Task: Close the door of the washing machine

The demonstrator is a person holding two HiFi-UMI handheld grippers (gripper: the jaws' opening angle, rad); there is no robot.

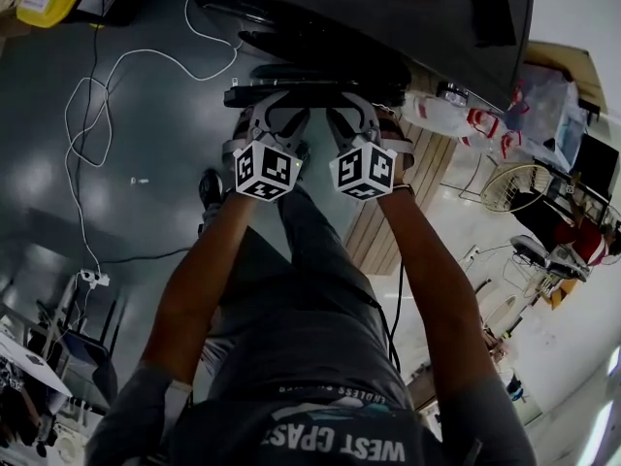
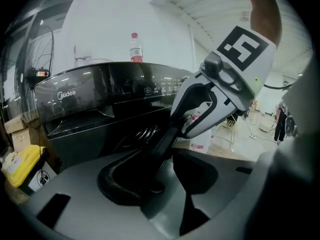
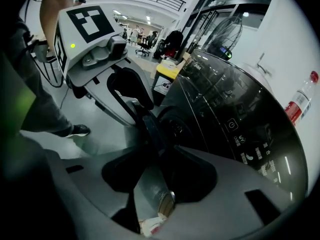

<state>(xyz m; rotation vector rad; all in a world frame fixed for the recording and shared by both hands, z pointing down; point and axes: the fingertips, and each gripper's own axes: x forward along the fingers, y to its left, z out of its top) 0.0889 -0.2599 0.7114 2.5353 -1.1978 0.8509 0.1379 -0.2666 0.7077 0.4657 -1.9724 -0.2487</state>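
Observation:
The black washing machine (image 1: 388,17) stands at the top of the head view, and its round door (image 1: 310,95) juts out toward me, seen edge-on. Both grippers meet the door's near edge side by side. In the left gripper view, my left gripper (image 2: 160,179) is open with the dark door rim (image 2: 150,139) running in between its jaws, and the machine's front (image 2: 100,94) is behind. In the right gripper view, my right gripper (image 3: 155,179) is shut on the door rim (image 3: 150,126), beside the control panel (image 3: 235,119). Each gripper sees the other (image 2: 225,84) (image 3: 127,91).
A plastic bottle (image 2: 134,48) stands on top of the machine. A yellow box (image 2: 22,166) sits on the floor to its left. A white cable (image 1: 87,115) loops over the grey floor. White jugs (image 1: 446,115) and a fan (image 1: 514,187) stand to the right.

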